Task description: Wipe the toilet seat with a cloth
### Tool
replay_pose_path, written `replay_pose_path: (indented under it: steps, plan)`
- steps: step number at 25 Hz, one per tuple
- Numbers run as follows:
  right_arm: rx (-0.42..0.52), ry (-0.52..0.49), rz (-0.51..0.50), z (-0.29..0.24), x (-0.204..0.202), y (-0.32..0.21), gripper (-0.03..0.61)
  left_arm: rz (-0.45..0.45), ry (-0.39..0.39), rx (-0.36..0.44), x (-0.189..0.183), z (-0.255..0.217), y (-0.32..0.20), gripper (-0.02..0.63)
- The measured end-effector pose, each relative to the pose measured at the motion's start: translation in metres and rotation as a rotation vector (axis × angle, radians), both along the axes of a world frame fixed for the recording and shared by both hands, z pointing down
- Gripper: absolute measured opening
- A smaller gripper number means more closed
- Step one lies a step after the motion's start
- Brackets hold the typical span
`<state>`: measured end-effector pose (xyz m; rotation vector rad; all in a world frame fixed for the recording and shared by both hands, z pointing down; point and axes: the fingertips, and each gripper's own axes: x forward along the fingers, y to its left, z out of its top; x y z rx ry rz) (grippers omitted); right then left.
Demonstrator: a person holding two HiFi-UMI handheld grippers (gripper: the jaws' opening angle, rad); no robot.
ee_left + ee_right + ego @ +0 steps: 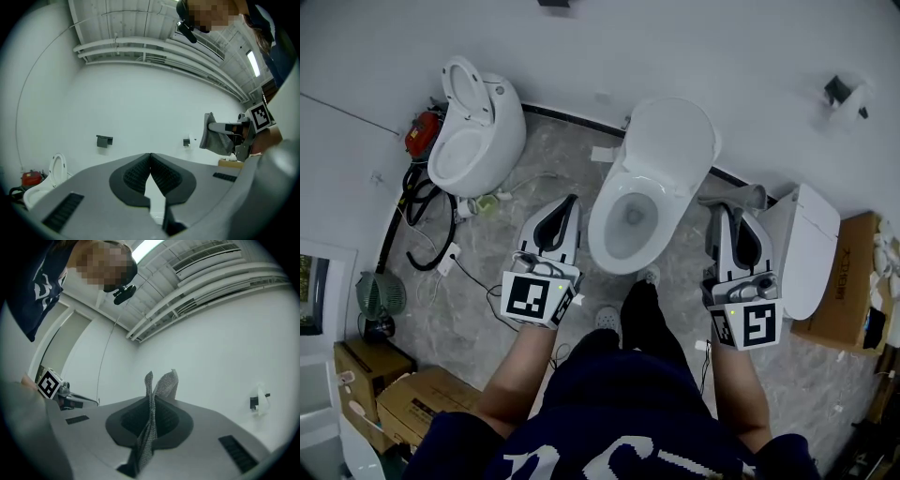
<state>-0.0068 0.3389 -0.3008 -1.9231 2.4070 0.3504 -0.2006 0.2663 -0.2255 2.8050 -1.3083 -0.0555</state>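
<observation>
Grey cloth (161, 385): pinched in R tool (151, 403), jaws closed on it. 2 ends stick up past the tips, rest hangs down thru the gap.
Cloth, head view (750, 197): pokes out ahead of R tool (722, 211), right of toilet, not touching it.
L tool (150, 157): jaws together at tips, nothing btwn pads.
L tool, head view (572, 200): held just left of bowl, apart from it.
Toilet (675, 141): white, mid floor, btwn the 2 tools. Lid up toward wall, bowl open.
Ring round bowl (602, 225): seat or bare rim, can't tell from above. No cloth on it.
2nd toilet (478, 141): white, far left by wall, lid up.
White fixture (811, 248): just right of R tool, near wall. What it is, unclear.
Floor (487, 347): grey, marbled.
Black cables (417, 216): looped on floor below 2nd toilet, red item (422, 134) beside it.
Cardboard boxes (403, 403): lower left. 1 more box (848, 281) at right edge.
Person: navy top, bare forearms, shoe (649, 275) at toilet base.
Wall holder (104, 139): dark, on white wall, seen from L tool view.
</observation>
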Motion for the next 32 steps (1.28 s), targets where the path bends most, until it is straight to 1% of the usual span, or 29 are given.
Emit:
replay_pose_path:
  steps: [3,6,9,10,14,17,20,25,32]
  plan:
    - [0.004,-0.008,-0.039,0.001,0.007,-0.026,0.025,-0.039,-0.008,-0.010,0.003,0.004,-0.016,0.018]
    - [0.016,-0.011,-0.092,0.000,0.017,-0.059,0.025,-0.072,-0.014,-0.004,0.015,0.004,-0.039,0.018]
    - [0.025,-0.008,-0.142,-0.003,0.029,-0.098,0.025,-0.101,0.037,0.028,0.033,-0.010,-0.069,0.018]
    - [0.028,-0.008,-0.158,-0.004,0.035,-0.110,0.025,-0.109,0.042,0.030,0.040,-0.012,-0.078,0.018]
    - [0.043,-0.009,-0.214,-0.008,0.065,-0.157,0.025,-0.139,-0.004,0.008,0.071,-0.007,-0.111,0.018]
    - [0.042,-0.013,-0.264,-0.006,0.082,-0.190,0.025,-0.179,-0.017,0.011,0.091,-0.007,-0.135,0.018]
    - [0.036,-0.021,-0.306,0.000,0.095,-0.217,0.025,-0.195,-0.021,0.032,0.108,-0.004,-0.155,0.018]
    - [0.014,-0.047,-0.343,0.015,0.115,-0.257,0.026,-0.224,-0.040,0.020,0.130,0.005,-0.187,0.018]
    - [-0.044,-0.076,-0.360,0.049,0.123,-0.294,0.025,-0.249,-0.053,-0.012,0.137,0.027,-0.220,0.018]
